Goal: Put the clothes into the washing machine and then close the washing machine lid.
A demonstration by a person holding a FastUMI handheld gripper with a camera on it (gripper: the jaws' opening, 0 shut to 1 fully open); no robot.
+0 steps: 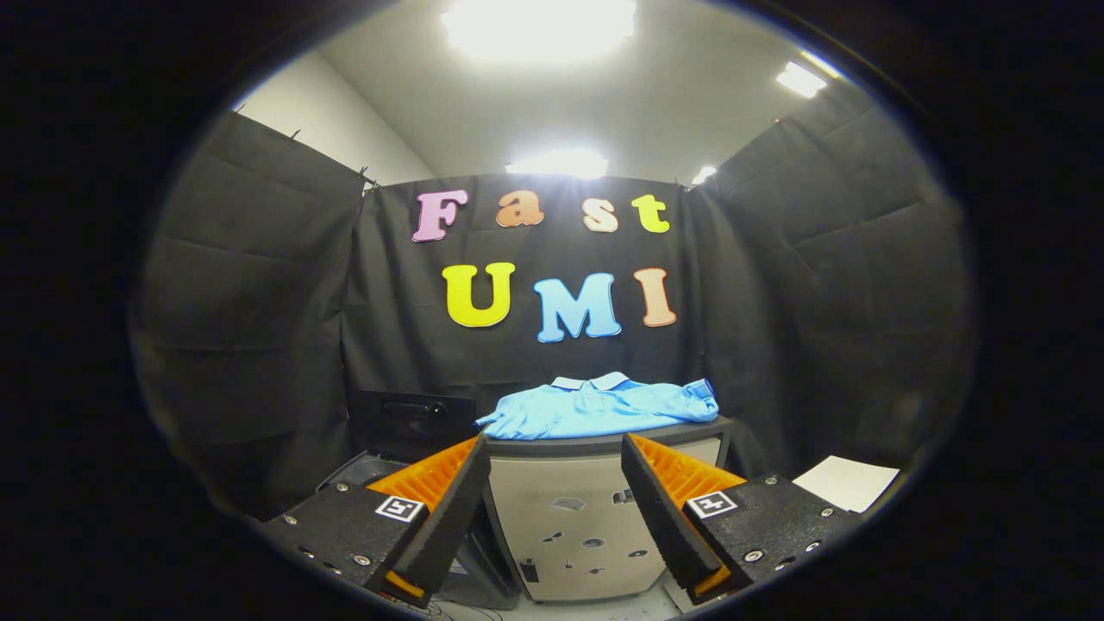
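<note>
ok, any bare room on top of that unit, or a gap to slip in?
Top is crowded: the shirt covers nearly all of the unit. The open tongs have a free gap between them. A white sheet lies right of the unit.

Recording booth, not a home. Black cloth walls [259,285] on three sides. Ceiling panel lights [539,26] at frame top.

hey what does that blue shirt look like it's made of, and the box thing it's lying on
The blue shirt looks like soft knit cloth, matte, probably cotton or a blend: it drapes, wrinkles, and has a folded lighter collar. The cabinet under it, likely the washing machine, seems to be hard plastic or painted metal: a smooth, pale front panel under a darker top rim. The gripper is open, short of both.
</note>
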